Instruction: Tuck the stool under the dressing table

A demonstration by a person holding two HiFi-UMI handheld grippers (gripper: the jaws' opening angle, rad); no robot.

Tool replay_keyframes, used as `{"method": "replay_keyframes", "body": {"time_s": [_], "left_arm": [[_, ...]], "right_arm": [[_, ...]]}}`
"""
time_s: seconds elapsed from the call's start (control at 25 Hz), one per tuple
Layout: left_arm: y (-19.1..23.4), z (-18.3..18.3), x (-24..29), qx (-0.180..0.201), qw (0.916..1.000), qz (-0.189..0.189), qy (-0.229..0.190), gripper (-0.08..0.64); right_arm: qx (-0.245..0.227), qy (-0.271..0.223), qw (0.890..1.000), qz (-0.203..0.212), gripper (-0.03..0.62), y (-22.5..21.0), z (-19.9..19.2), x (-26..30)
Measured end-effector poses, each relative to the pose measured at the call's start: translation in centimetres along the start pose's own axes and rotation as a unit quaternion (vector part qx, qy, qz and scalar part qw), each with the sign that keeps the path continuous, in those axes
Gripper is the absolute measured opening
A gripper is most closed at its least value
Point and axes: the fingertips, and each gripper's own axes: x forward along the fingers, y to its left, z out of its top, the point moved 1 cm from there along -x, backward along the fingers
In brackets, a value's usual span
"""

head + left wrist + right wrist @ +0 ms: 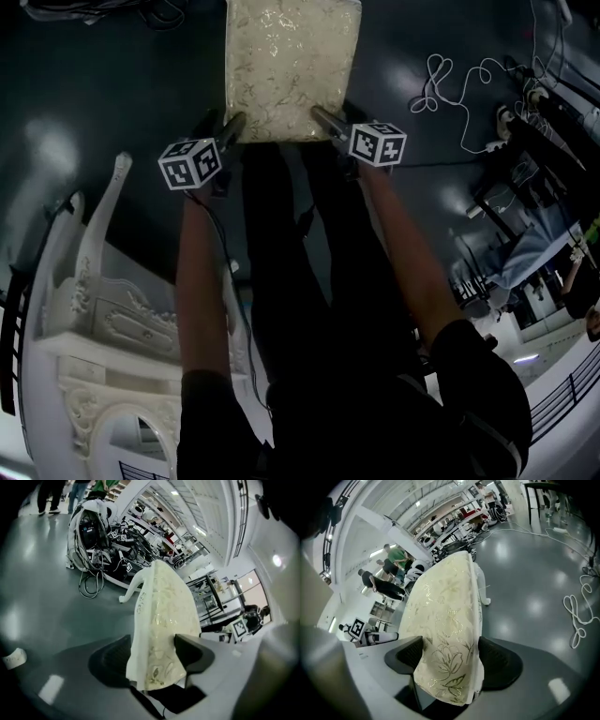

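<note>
While the puffy square stool (292, 66) with shiny gold flowers sits at 12 o'clock, the left gripper (150, 644) and right gripper (447, 646) have jaws spread around its corners

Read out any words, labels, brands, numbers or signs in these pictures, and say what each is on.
No readable words or numbers.
Marker cube on the left tongs: black-and-white square code, no letters.
Second marker cube on the right tongs: the same.
Stool cushion: gold flower pattern, no label.
Small tags on background gear: too small to read.
</note>
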Motion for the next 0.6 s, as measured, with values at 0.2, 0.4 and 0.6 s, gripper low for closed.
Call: {"method": "replay_keyframes", "body": {"time_s": [0.2,0.4,0.6], "left_arm": [[0.5,0.5,0.3,0.031,0.9991,-0.015,0.026,0.336],[0.1,0.7,0.6,0.062,0.9968,-0.019,0.046,0.345],[-1.1,0.7,1.0,0.106,0.988,-0.076,0.082,0.242]], "right_arm": [[-0.022,0.019,1.0,0.013,0.364,-0.2,0.1,-0.1],[-0.015,0.033,0.999,-0.001,0.43,-0.9,0.1,0.0],[0.0,0.058,0.997,0.041,0.411,-0.6,-0.1,0.8]]}}
